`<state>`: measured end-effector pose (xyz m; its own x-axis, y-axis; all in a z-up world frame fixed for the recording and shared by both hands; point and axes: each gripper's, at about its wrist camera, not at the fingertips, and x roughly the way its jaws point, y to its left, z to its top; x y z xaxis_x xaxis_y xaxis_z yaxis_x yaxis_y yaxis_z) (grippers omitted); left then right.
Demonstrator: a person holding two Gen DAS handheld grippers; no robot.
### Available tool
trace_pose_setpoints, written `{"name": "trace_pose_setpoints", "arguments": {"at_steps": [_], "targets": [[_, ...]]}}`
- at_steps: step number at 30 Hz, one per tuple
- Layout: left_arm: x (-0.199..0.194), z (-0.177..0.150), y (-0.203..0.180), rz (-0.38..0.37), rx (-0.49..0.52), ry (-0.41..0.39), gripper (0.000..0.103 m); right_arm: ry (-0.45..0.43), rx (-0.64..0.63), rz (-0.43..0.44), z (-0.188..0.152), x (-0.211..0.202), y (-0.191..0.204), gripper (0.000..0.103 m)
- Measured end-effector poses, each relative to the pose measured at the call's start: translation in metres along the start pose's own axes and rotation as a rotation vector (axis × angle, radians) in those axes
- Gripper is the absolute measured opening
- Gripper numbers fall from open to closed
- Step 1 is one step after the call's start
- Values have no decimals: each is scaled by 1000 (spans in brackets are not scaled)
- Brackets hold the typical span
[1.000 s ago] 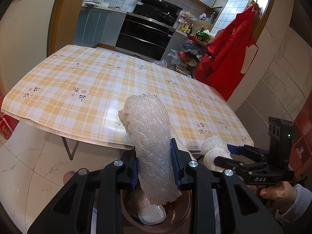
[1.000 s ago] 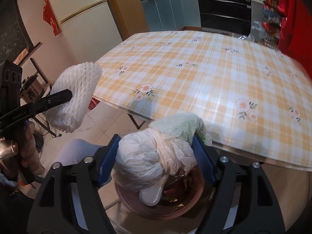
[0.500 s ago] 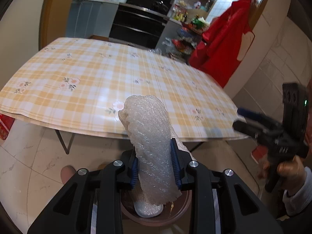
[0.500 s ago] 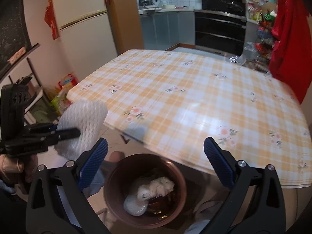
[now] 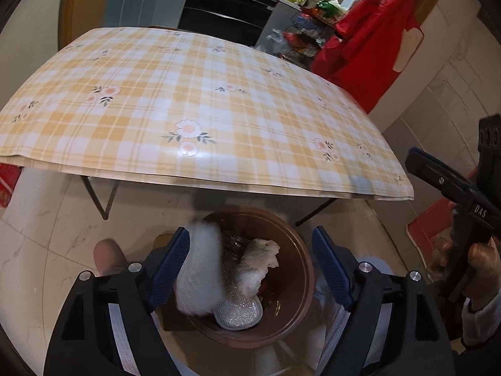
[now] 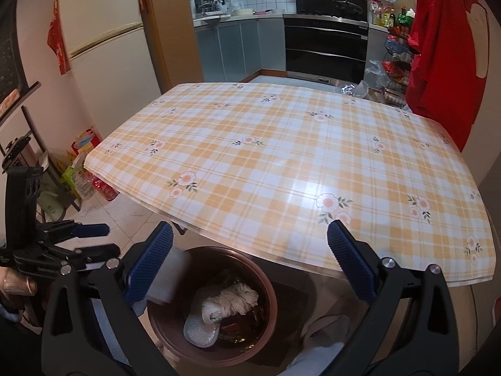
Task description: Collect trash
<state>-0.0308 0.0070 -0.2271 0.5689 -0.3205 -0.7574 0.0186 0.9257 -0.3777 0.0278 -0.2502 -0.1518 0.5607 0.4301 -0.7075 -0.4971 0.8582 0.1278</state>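
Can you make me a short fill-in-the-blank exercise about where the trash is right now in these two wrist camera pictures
1. The left claw is wide ____, with the white foam wrap dropping beside its left pad.
2. The knotted white plastic bag lies inside the ____ bin.
3. The bin stands on the ____, at the near edge of the table.
4. The tablecloth is checked in white and ____.

Missing words: open; brown; floor; yellow

Checked table (image 6: 297, 169) (yellow), fridge (image 6: 103, 50), black oven (image 6: 325, 53).
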Motion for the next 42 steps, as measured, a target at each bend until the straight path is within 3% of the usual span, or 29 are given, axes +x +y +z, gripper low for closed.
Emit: {"name": "trace_pose_setpoints", "arguments": {"at_steps": [9, 20, 30, 35, 42], "targets": [[-23, 13, 7, 59, 1, -74, 86, -2, 7, -13, 0, 0, 0, 97], [-64, 48, -17, 191, 147, -234, 97, -60, 59, -18, 24, -28, -4, 97], [-116, 100, -56, 206, 262, -401, 97, -154, 62, -57, 72, -81, -7, 97], [-138, 117, -80, 208, 327, -466, 97, -230, 32, -146, 90, -110, -2, 97], [-152, 128, -109, 204, 393, -513, 97, -258, 14, -211, 102, -129, 0, 97]]}}
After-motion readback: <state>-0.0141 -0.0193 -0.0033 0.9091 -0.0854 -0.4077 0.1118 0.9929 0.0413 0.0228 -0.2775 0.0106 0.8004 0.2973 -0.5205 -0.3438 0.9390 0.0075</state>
